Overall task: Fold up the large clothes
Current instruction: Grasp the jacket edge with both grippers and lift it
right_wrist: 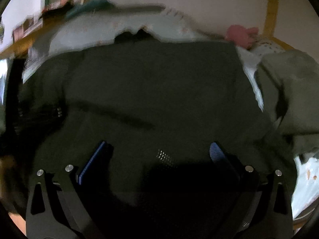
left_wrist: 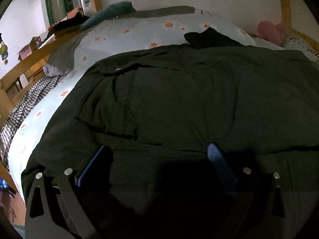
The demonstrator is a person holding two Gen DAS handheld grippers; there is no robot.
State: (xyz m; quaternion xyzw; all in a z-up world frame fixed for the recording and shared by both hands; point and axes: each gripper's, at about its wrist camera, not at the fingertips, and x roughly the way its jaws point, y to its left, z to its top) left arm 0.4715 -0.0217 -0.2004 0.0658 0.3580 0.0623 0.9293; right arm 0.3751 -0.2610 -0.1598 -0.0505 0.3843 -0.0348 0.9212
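1. Dark olive-green jacket (left_wrist: pixel 189 99) was lying spread out flat on the bed, covering most of the light blue daisy-print duvet (left_wrist: pixel 139 31). It filled pretty much the whole middle of both wrist views.
2. Left gripper (left_wrist: pixel 157 151) hovered over the near edge of the jacket, jaws spread wide, nothing between them. Blue pads (left_wrist: pixel 216 155) on the fingers were both clear of the fabric as far as I could tell, though it was dark down there.
3. Right gripper (right_wrist: pixel 159 149) was the same deal: jaws wide apart, empty, over the near part of the jacket. That view was motion-blurred, so fine details were mush.
4. You could see a snap button (left_wrist: pixel 118 69) on a flap near the jacket's far-left corner, and a long seam running toward the camera below it.
5. Some black garment (left_wrist: pixel 209 37) sat on the duvet just past the jacket's far edge, touching or overlapping it.
6. Right view showed a lighter grey-green fabric piece (right_wrist: pixel 289 91) bunched up off to the right of the jacket; couldn't tell if it was a sleeve or a separate item.
7. Background stuff: a teal cloth (left_wrist: pixel 111 12) at the far-left of the bed, a pink plush thing (left_wrist: pixel 269 31) at the far right, a black-and-white checked blanket (left_wrist: pixel 26 103) down the left side, and the wooden bed frame (left_wrist: pixel 30 59).
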